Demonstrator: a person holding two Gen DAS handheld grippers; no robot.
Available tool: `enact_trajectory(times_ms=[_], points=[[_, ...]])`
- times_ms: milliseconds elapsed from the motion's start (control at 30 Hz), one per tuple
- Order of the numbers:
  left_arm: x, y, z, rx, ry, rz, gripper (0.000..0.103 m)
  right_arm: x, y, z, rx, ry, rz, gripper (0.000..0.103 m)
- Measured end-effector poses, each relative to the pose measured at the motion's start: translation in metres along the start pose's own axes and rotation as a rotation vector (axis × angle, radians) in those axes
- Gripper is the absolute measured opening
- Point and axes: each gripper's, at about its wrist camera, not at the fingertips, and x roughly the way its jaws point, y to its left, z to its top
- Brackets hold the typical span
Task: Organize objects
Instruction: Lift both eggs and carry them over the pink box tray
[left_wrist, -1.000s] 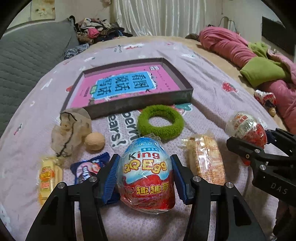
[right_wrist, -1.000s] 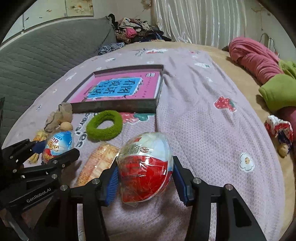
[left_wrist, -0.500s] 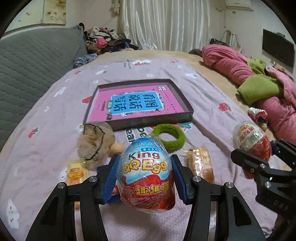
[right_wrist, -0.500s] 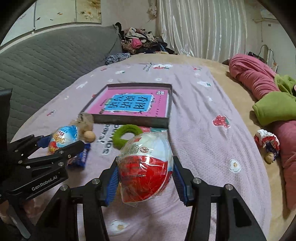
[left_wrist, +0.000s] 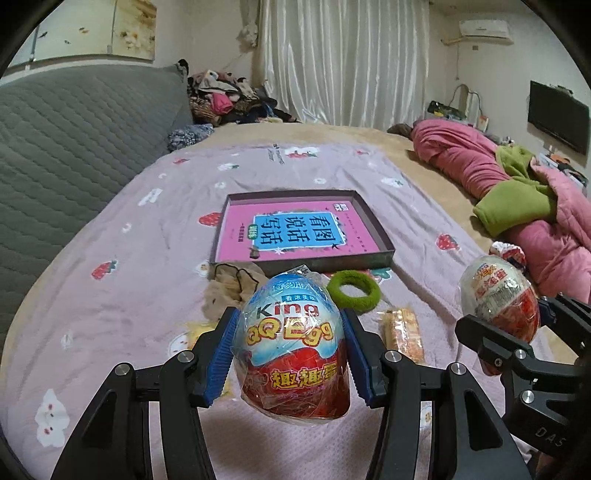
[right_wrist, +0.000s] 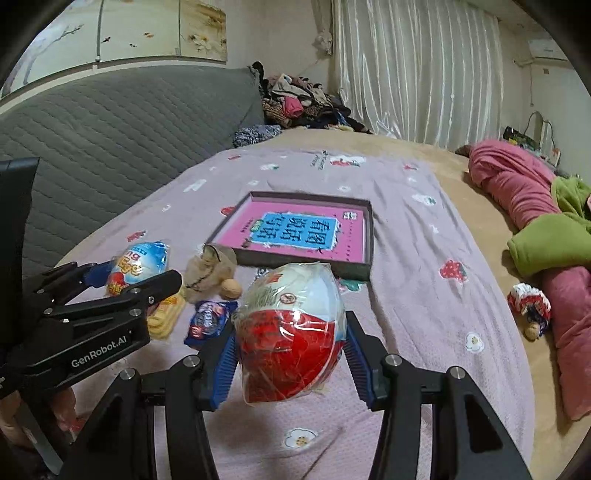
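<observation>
Eggs: blue egg (left_wrist: 291, 347) clamped in L gripper (left_wrist: 290, 356), red egg (right_wrist: 290, 332) in R gripper (right_wrist: 290, 349), both airborne; tray (left_wrist: 373, 221) w/ only a book, rest unsorted.

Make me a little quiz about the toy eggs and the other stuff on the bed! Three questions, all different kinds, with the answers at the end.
1. True or false: the green ring lies inside the shallow box.
2. Pick one. The left gripper holds: A) a walnut, B) the blue-topped egg, C) a snack bar.
3. Fill in: the right gripper is clamped on the ____ and white egg.

Key
1. False; it lies on the bedspread, in front of the box.
2. B.
3. Red.
</observation>
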Motion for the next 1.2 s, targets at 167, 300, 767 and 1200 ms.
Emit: enact_trajectory(times_ms=[167,300,767,1200], points=[[-0.012,0.006,0.004,0.007,-0.018,0.01,0.057,-0.009,0.008,0.011,0.0,-0.025,0.007,0.053],[-0.017,0.012,0.011,-0.001,-0.032,0.013,0.057,-0.014,0.01,0.023,-0.004,-0.051,0.002,0.053],[0.011,0.024,0.049,-0.007,-0.041,0.014,0.057,0.002,0.008,0.067,-0.028,-0.091,-0.003,0.053],[0.067,0.034,0.107,-0.005,-0.032,0.035,0.057,0.048,-0.014,0.124,-0.04,-0.106,-0.011,0.053]])
